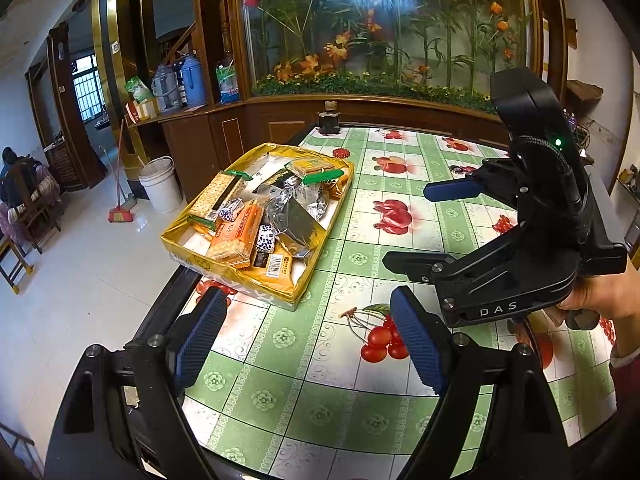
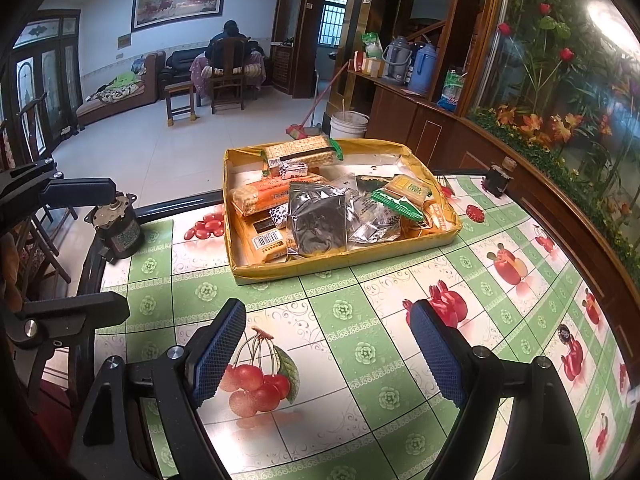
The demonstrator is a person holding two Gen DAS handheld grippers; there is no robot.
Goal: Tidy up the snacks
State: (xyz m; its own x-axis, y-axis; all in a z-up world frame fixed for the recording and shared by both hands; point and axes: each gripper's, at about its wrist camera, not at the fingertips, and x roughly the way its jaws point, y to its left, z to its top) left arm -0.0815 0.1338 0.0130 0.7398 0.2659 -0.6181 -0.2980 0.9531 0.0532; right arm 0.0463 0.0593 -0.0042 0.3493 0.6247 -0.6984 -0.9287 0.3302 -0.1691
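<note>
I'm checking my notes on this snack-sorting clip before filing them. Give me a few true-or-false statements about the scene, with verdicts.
1. Both grippers are open and empty. True: the left gripper and the right gripper hold nothing.
2. The snacks lie in a yellow tray. True.
3. A silver packet lies on the tablecloth outside the tray. False: it lies in the tray on other snacks.
4. The tablecloth is plain white. False: green checks with printed fruit.
5. A small dark jar stands inside the tray. False: it stands on the table, apart.
</note>
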